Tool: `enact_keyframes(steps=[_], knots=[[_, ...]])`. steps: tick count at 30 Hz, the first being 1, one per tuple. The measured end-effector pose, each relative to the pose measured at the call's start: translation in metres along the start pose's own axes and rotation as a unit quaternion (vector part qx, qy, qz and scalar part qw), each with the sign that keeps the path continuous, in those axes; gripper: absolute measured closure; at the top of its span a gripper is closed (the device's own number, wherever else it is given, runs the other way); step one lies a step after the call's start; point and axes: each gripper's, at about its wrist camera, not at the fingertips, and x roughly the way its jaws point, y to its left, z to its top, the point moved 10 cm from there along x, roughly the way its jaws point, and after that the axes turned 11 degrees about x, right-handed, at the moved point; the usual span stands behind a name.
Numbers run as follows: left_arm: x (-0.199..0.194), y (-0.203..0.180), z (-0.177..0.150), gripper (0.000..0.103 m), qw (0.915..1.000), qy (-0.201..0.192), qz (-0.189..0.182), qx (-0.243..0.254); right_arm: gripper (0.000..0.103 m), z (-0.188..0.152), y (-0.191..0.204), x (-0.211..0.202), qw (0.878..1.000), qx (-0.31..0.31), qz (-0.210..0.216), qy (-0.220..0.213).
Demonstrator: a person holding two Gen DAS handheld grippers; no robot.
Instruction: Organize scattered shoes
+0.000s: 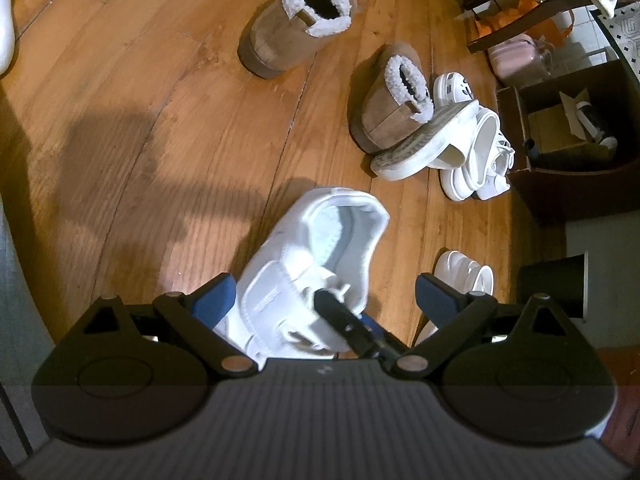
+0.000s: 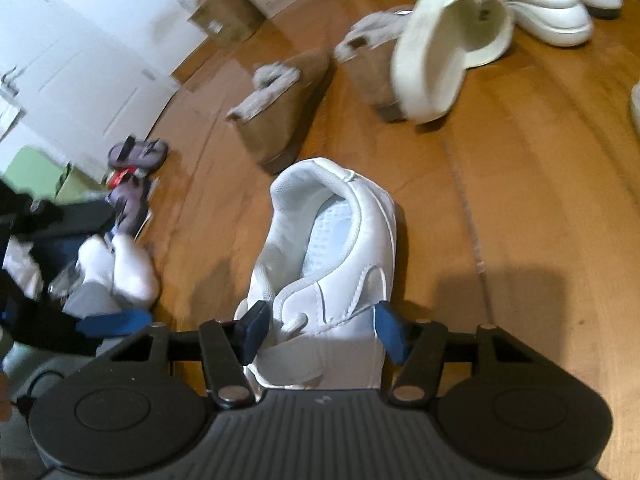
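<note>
My right gripper [image 2: 320, 330] has its blue pads on both sides of the white sneaker [image 2: 320, 264] on the wood floor [image 2: 520, 200], and they look like they touch it. I should squeeze evenly before lifting. My left gripper [image 1: 326, 298] is wide open, holding nothing.

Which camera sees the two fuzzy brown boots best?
The left wrist view: both boots are sharp, with their fleece openings visible. The right wrist view shows them blurred, one partly hidden behind a white slipper.
</note>
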Motion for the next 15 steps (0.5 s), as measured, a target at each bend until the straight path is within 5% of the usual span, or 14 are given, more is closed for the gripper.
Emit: enact_keyframes(steps=[7,10,15], knots=[[0.000,0.001,0.000,0.005,1.0000,-0.001,-0.004,-0.008,0.059,-0.005,0.037,-0.013,0.997,-0.068,0.021,-0.025],[0.001,0.002,0.000,0.005,1.0000,0.002,0.000,-0.008,0.034,0.003,0.040,-0.027,0.997,-0.064,0.021,-0.040],[0.007,0.001,-0.001,0.005,0.9997,0.009,0.020,0.010,0.016,0.027,0.003,-0.084,0.993,-0.065,-0.054,-0.088]])
